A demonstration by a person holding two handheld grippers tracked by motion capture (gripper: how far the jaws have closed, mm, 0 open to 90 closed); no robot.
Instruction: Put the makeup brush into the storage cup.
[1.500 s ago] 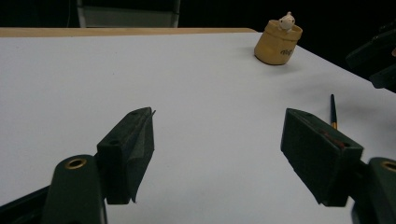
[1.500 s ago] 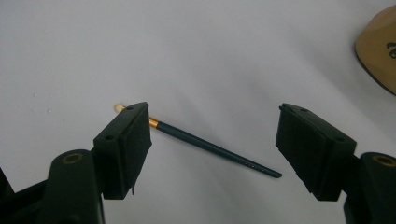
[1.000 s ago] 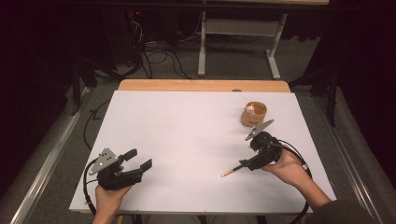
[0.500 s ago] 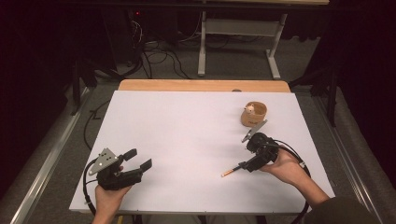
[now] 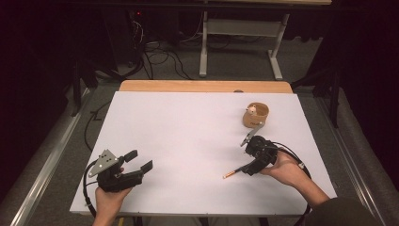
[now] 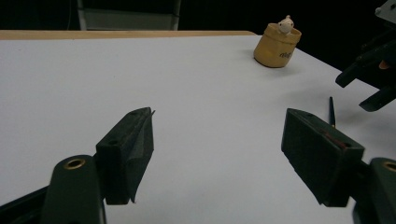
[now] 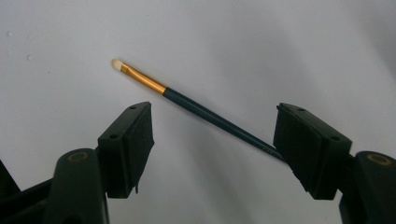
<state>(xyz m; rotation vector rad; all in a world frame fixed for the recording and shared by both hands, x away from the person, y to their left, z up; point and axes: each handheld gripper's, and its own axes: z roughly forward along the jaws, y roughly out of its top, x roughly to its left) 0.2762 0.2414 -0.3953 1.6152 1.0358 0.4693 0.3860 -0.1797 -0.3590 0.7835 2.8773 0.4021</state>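
Black left gripper (image 5: pixel 139 161): sits at the lower left of the high view, jaws spread wide over bare white table (image 5: pixel 188 127), grips nothing; same place and same spread as a second ago.
Brush (image 5: pixel 231 173): lies flat on the table at lower centre-right of the high view, pale tip toward the lower left, dark handle running up and right toward the other tool; has not shifted over the last second.
Right gripper (image 7: pixel 215 126): stands wide open in its own view, with the brush handle crossing the gap on a slant and passing behind the jaw at the right of the frame; no pad touches it, so holds nothing yet.
Change: has slid down and left in the high view over the last second, closing in on the handle end, and now straddles it.
Meaning: looks like the approach to a pick-up is nearly done; probably needs a little lowering and a turn to square the pads across the thin handle before closing, since a slanted, slim shaft could roll or slip out.
Tan cup (image 5: pixel 256 115): stands upright above the right gripper in the high view, near but apart, a small white figure inside; a likely place for the brush, though only a guess.
Wooden strip (image 5: pixel 202 86): runs along the table's far edge, upper centre.
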